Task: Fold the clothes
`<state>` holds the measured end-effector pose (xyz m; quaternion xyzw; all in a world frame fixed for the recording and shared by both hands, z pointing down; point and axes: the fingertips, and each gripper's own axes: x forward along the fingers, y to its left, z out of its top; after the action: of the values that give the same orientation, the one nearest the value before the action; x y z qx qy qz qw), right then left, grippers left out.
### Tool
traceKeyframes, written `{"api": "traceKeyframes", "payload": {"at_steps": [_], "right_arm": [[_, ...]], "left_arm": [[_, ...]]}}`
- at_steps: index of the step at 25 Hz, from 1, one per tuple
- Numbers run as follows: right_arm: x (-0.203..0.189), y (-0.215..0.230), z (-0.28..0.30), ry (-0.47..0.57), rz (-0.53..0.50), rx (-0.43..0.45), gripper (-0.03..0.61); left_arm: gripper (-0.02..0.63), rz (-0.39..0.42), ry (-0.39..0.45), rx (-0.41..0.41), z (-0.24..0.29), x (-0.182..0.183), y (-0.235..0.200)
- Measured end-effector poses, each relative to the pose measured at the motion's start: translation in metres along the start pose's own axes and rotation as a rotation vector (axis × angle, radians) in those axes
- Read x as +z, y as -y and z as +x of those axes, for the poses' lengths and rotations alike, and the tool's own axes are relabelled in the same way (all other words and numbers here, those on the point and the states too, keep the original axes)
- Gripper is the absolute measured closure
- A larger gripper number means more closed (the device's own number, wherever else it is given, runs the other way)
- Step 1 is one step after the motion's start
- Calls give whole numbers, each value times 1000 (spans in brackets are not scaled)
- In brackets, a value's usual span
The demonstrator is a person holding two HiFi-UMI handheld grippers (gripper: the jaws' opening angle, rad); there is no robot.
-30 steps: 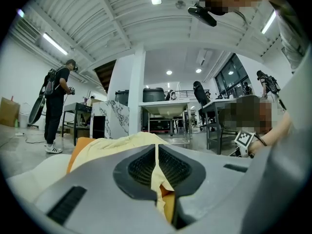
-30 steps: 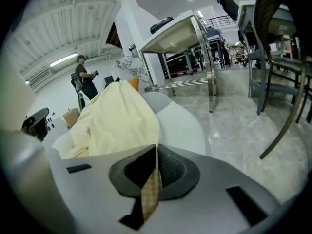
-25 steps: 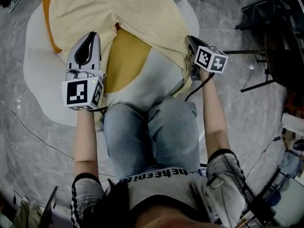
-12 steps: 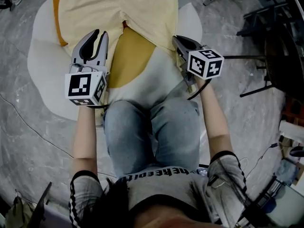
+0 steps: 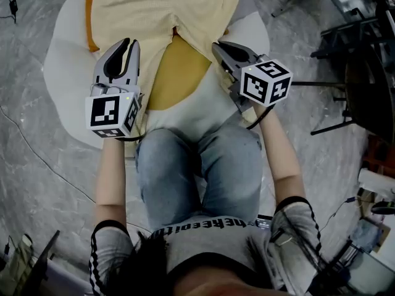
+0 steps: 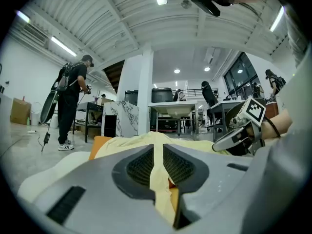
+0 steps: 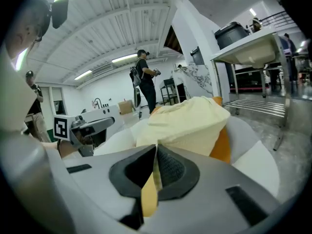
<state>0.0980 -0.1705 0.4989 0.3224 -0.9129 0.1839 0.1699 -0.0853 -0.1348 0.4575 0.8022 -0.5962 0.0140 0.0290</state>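
Observation:
A pale yellow garment (image 5: 160, 8) lies over a white round seat (image 5: 68, 85) with an orange cushion (image 5: 179, 73) on it. My left gripper (image 5: 129, 44) is at the garment's near left edge, and the left gripper view shows its jaws (image 6: 157, 150) shut on a strip of the yellow cloth (image 6: 158, 189). My right gripper (image 5: 217, 44) is at the near right edge. In the right gripper view its jaws (image 7: 156, 152) pinch a thin fold of the same garment (image 7: 185, 123). The cloth hangs raised between both grippers.
The person's jeans-clad knees (image 5: 197, 171) sit just below the seat. Black metal stands (image 5: 358, 54) are at the right and a cable (image 5: 37, 159) runs over the marble floor at the left. A person with a backpack (image 6: 73, 101) stands far back among tables.
The right gripper has moved left and away from the body, carrying the garment's edge. The left gripper shifted slightly forward. More of the orange cushion shows under the lifted hem.

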Motion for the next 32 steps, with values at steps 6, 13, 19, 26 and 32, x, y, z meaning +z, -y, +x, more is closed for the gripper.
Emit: {"api": "traceKeyframes", "payload": {"at_steps": [6,13,19,26,32], "right_arm": [[22,-64,36,-37,-114,143,569],[24,-136,79,-95,-217,268,569],[18,-182,107,-119,-265,320,569],[3,-226,139,-115,-280,373,569],[-22,-267,172,-175,-304,416,569]], "left_arm": [[552,1,8,41,-18,7,-16],[568,22,34,103,-51,9,-38],[586,7,44,175,-79,13,-67],[606,35,37,243,-112,10,-88],[606,20,26,316,-150,-4,-109]]}}
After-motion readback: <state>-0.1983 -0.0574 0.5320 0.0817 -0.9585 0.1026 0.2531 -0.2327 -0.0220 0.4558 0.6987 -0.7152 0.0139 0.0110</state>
